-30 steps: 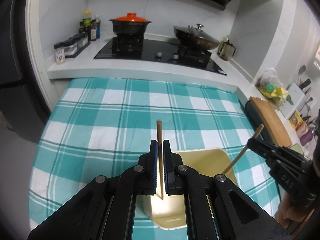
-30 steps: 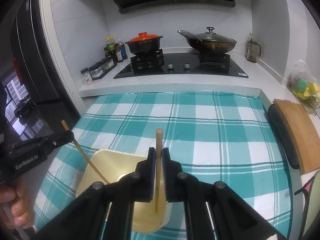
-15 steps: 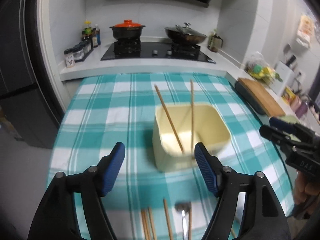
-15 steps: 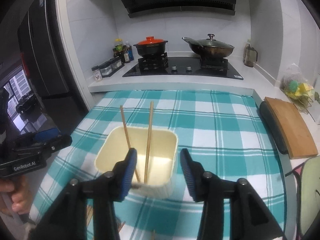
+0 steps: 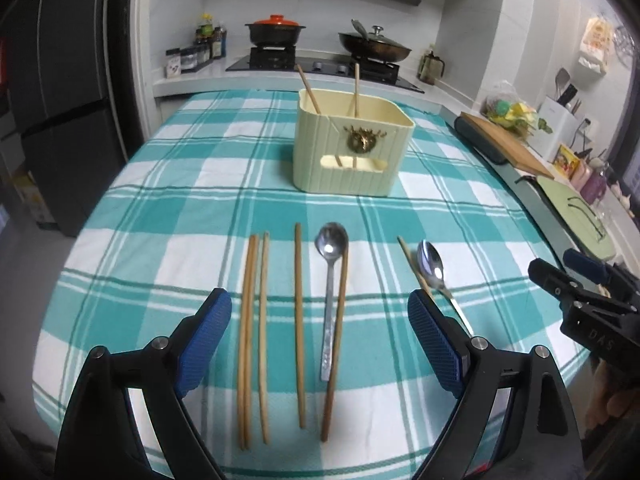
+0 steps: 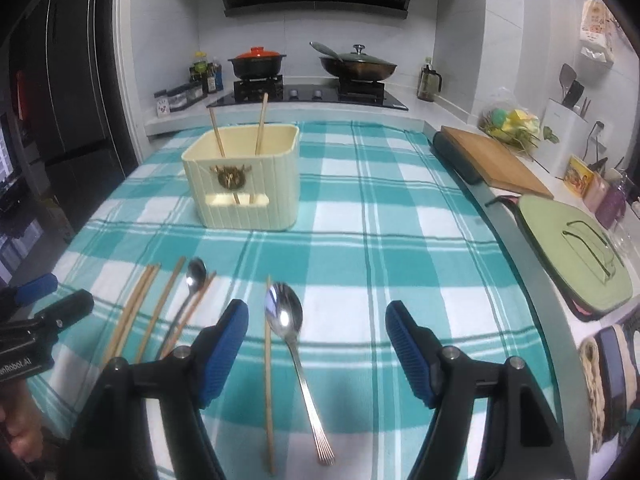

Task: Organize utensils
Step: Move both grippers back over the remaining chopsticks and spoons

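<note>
Kitchen, stove and pots at the back; checked cloth [image 5: 168,184] over the table. Cream holder [image 5: 352,148] stands upright mid-table, two chopsticks [image 5: 308,90] leaning inside it, tips showing through the front slot. Likely the first items stowed.

Remaining utensils lie in a row at the near edge, handles toward the person, so each can be taken end-on: loose chopsticks [image 5: 256,332] on the left, a spoon [image 5: 330,280] beside one stick, a second spoon [image 6: 294,340] with a single stick to the right.

Left gripper [image 5: 320,344]: jaws wide and opening, empty, straddling the chopstick group and first spoon from above. Right gripper [image 6: 316,348]: jaws opening too, nothing held, framing the second spoon and its stick.

Judgement: both tools are lined up for the next pick, one group each.
</note>
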Action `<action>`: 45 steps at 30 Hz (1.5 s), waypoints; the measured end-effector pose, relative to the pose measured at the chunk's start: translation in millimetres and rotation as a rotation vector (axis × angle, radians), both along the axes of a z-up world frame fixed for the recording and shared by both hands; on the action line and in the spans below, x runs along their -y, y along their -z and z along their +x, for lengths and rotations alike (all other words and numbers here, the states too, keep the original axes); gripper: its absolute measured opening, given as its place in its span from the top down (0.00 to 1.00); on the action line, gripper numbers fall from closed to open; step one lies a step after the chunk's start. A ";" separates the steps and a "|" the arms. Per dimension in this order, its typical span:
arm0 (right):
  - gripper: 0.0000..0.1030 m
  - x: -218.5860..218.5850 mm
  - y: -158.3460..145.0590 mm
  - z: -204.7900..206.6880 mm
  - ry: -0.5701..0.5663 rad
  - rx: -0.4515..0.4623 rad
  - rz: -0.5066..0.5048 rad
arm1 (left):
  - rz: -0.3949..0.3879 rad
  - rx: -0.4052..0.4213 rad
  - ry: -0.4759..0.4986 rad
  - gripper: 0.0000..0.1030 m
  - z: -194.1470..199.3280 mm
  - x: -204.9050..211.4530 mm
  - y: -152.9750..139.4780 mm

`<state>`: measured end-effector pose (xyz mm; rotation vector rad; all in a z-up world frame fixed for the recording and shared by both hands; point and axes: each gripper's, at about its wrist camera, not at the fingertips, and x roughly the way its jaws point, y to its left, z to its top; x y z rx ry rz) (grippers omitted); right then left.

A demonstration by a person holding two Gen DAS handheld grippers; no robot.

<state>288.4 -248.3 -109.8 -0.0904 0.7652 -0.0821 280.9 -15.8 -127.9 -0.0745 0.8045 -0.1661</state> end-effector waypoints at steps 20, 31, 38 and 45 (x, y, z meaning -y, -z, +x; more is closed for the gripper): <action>0.29 3.1 23.6 -48.8 0.045 0.031 -0.143 | 0.085 -0.047 0.005 0.11 -24.1 5.9 31.1; 0.29 3.9 33.7 -46.9 0.056 0.003 -0.165 | 0.076 -0.079 -0.029 0.10 -19.3 -3.2 43.1; 0.29 6.1 38.9 -45.8 0.058 -0.017 -0.153 | 0.087 -0.094 -0.044 0.09 -16.9 -6.9 49.4; 0.29 4.0 43.2 -44.2 0.052 -0.033 -0.154 | 0.089 -0.105 -0.056 0.09 -15.8 -9.8 53.8</action>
